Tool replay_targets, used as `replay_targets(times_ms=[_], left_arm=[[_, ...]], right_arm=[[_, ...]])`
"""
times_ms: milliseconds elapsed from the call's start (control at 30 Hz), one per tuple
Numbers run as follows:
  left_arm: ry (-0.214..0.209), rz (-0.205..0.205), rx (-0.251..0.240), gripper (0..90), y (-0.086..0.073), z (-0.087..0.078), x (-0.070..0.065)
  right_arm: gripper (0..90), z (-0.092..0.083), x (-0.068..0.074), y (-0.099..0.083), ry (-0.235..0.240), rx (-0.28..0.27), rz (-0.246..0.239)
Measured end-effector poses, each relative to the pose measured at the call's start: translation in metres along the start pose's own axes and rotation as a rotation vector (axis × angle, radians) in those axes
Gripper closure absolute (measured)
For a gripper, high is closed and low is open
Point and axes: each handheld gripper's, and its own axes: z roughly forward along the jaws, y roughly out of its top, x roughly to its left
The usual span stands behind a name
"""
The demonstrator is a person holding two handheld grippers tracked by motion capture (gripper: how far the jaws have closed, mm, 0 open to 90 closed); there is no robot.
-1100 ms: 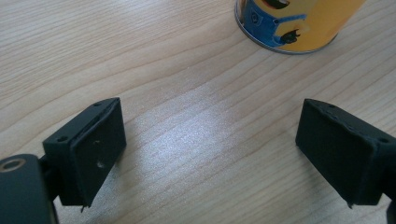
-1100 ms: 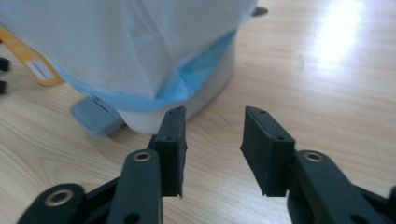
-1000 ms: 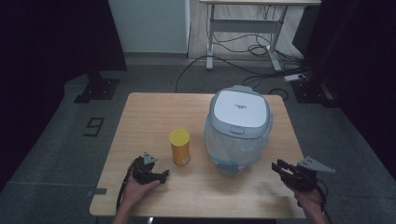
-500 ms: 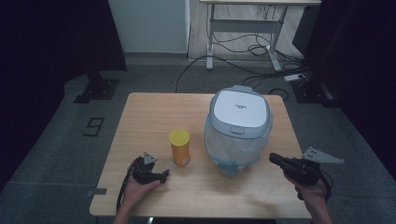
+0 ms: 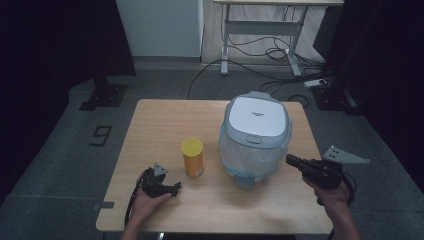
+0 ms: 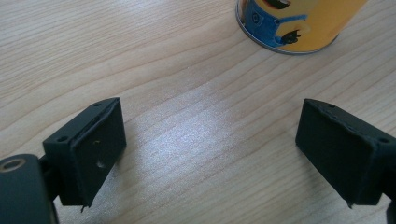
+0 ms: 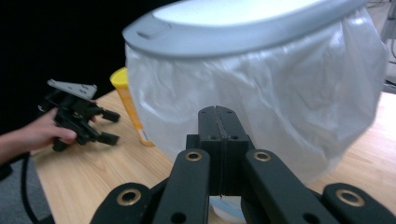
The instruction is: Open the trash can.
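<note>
Yellow canister (image 5: 192,157) stands upright near the spread-jawed left gripper (image 5: 172,189); right gripper (image 5: 292,160), jaws pressed together, points at the bin (image 5: 255,135).

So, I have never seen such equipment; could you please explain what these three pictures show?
A person sits at a wooden table and holds a hand tool with two black jaws in each hand. The high view looks down from above. The other two pictures come from small cameras riding on each tool. The left gripper rests on the table, jaws open and empty. The right gripper is raised, jaws pressed together and empty, pointing at a bin with a grey lid and a plastic liner. A yellow can stands beside the bin.
</note>
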Motion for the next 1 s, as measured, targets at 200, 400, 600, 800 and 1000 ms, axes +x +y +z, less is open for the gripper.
replay_targets(times_ms=[200,400,600,800,1000], left_arm=[[-0.001,0.0,0.001,8.2,0.0,0.0,0.0],[0.0,0.0,0.001,8.1,0.0,0.0,0.0],[-0.001,0.001,0.0,8.1,0.0,0.0,0.0],[-0.001,0.002,0.0,8.2,0.0,0.0,0.0],[-0.001,0.001,-0.001,8.2,-0.001,0.0,0.0]], right_arm=[[89.5,0.0,0.002,0.011,0.011,-0.015,0.002],[89.4,0.0,0.003,0.02,0.02,-0.025,0.003],[89.4,0.003,0.008,0.034,0.03,-0.03,-0.013],[89.4,0.009,0.01,0.046,0.042,-0.029,-0.018],[89.4,0.017,0.012,0.053,0.052,-0.024,-0.019]])
